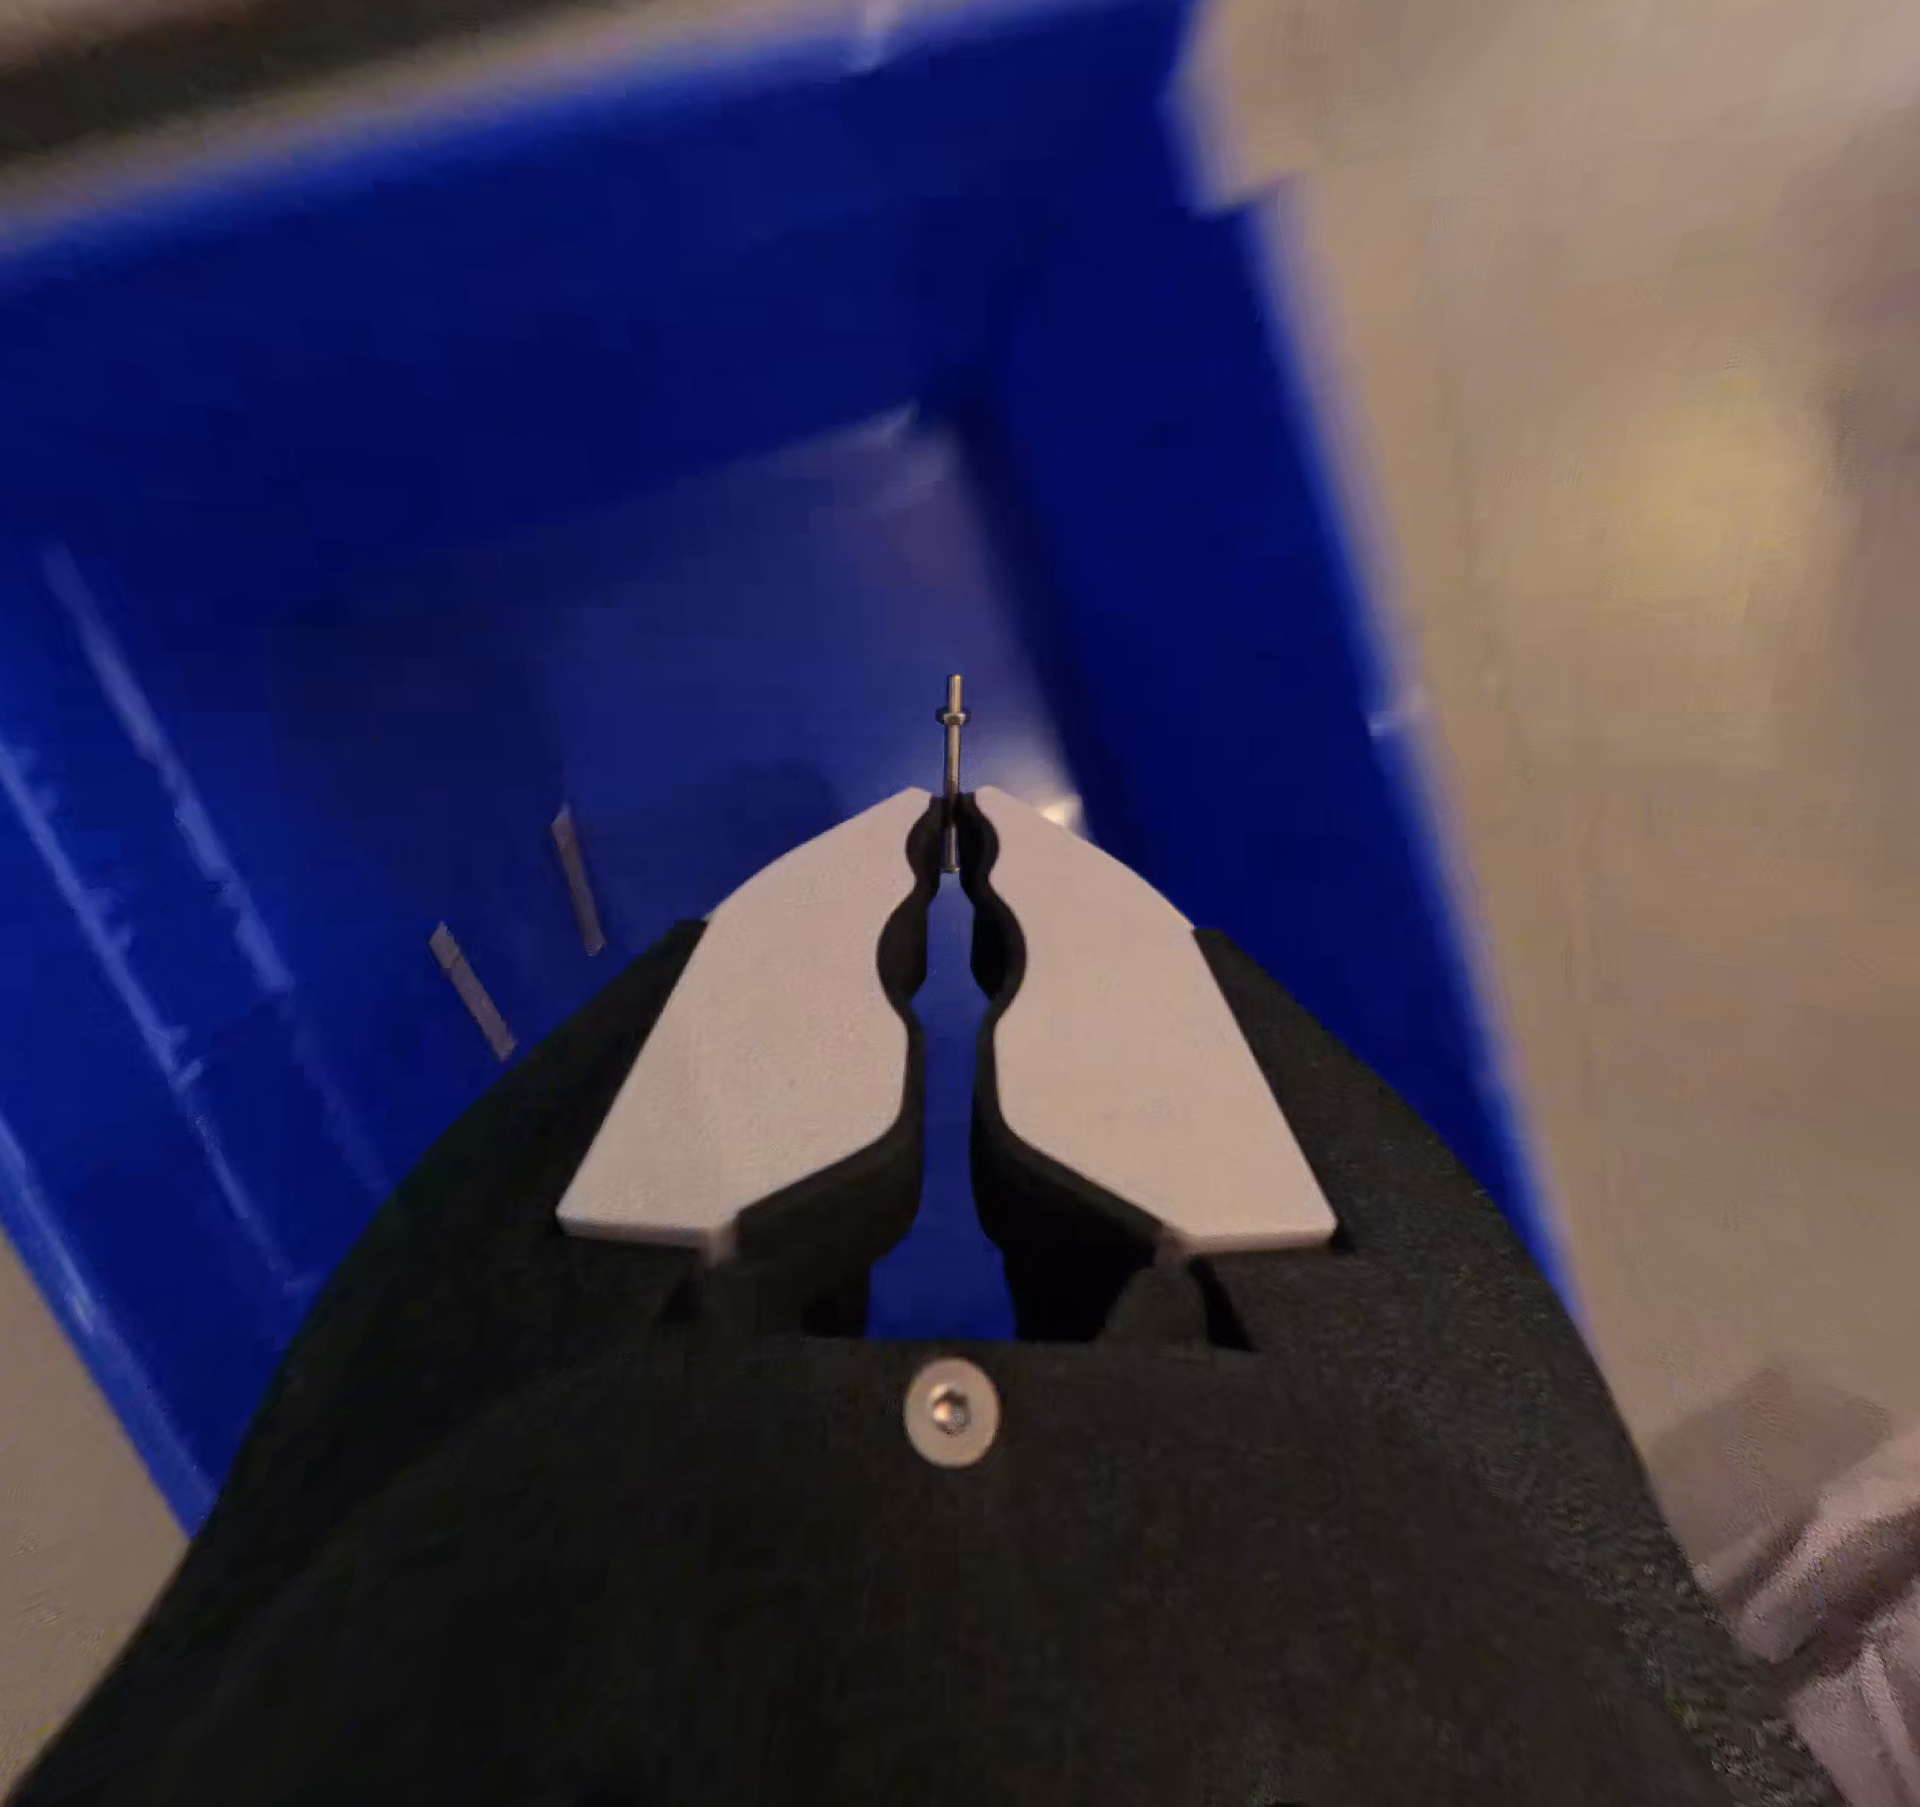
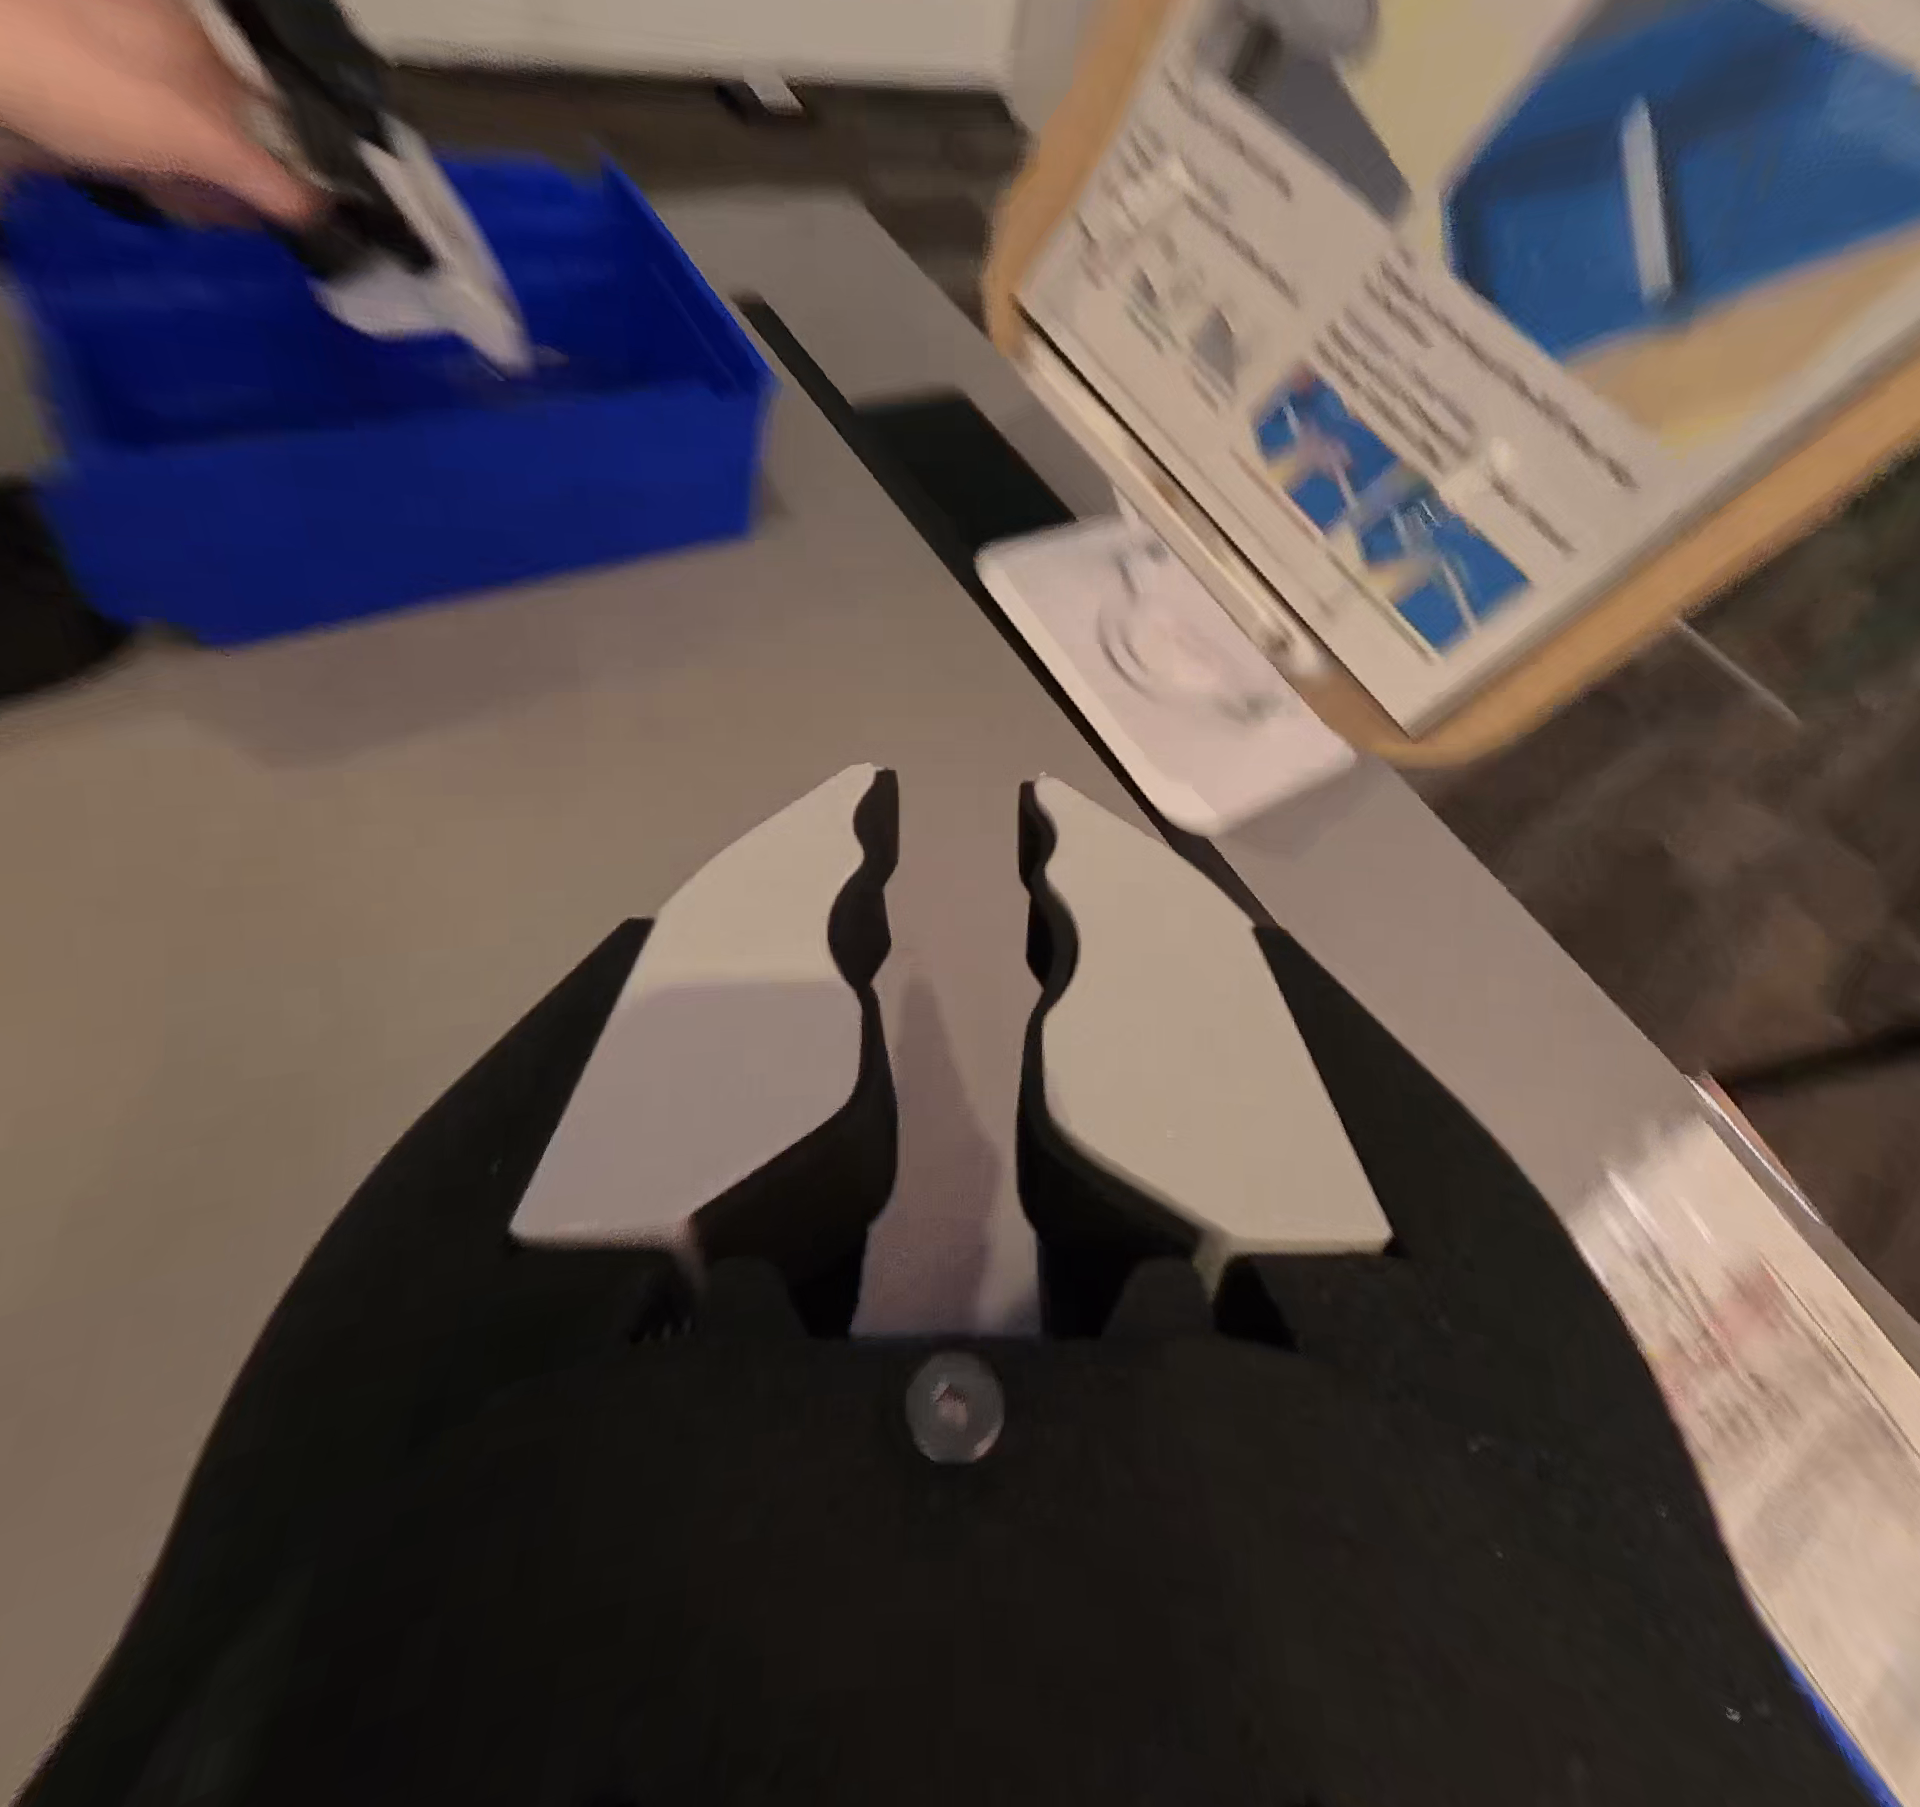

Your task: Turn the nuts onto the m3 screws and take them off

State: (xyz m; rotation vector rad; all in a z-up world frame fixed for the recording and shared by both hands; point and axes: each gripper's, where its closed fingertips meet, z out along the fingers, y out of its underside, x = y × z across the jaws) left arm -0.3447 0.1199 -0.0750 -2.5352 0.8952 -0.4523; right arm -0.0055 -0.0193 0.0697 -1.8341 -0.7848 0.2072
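Note:
My left gripper (image 1: 952, 799) is shut on a thin metal screw (image 1: 953, 760). The screw stands straight out past the fingertips, and a small nut (image 1: 953, 715) sits on it near its far end. The gripper hangs inside a blue bin (image 1: 520, 469), where several more screws (image 1: 578, 879) lie blurred on the floor. In the right wrist view the left gripper (image 2: 488, 323) dips into the same blue bin (image 2: 416, 500), held by a hand (image 2: 114, 95). My right gripper (image 2: 958, 786) is open and empty above the grey table (image 2: 416, 874).
A wood-framed instruction card (image 2: 1455, 323) stands on a white base (image 2: 1174, 677) at the table's right edge. Beyond that edge lies a dark floor (image 2: 1662, 874). The bin stands at the far left of the table. About 40 cm separates my left fingertips from my right.

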